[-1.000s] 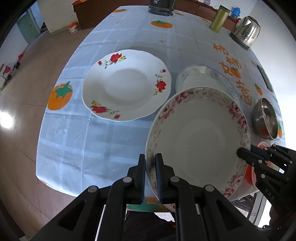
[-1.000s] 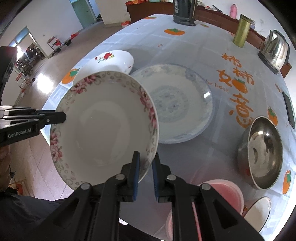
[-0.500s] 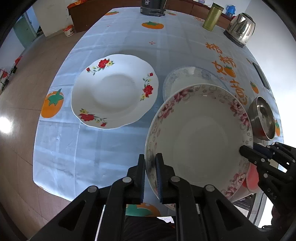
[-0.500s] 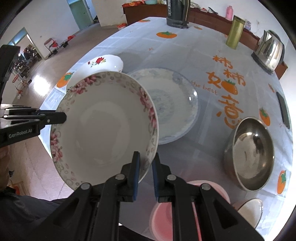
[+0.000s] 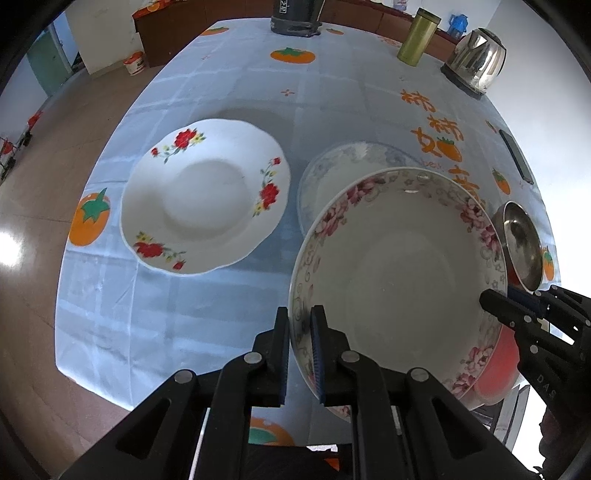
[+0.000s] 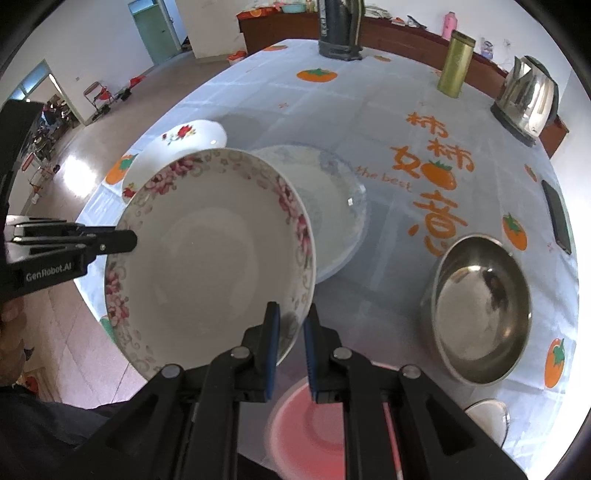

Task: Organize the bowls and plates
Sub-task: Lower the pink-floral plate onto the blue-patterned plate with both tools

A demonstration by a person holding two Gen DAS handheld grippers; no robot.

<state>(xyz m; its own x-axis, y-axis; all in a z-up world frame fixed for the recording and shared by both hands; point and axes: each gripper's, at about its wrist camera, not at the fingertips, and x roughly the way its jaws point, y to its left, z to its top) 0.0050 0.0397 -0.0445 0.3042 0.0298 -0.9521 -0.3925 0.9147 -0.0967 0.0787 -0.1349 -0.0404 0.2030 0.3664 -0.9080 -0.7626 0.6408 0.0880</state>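
Note:
Both grippers hold one pink-flowered bowl point(image 5: 399, 269) in the air above the table's near edge. My left gripper point(image 5: 300, 332) is shut on its near left rim; my right gripper point(image 6: 291, 328) is shut on the opposite rim, where the bowl point(image 6: 210, 258) also shows. A white plate with red flowers point(image 5: 203, 199) lies on the table to the left; it also shows in the right wrist view point(image 6: 177, 144). A blue-patterned plate point(image 6: 332, 199) lies behind the bowl, partly hidden; its rim shows in the left wrist view point(image 5: 347, 158).
A steel bowl point(image 6: 480, 310), a pink bowl point(image 6: 314, 424) and a small white dish point(image 6: 487, 417) sit at the near right. A kettle point(image 6: 528, 96), a green canister point(image 6: 456, 70), a dark appliance point(image 6: 338, 29) and a phone point(image 6: 557, 218) stand farther back.
Both grippers have lifted the bowl and drawn it back toward the near table edge; the plates on the table look farther away and have not moved.

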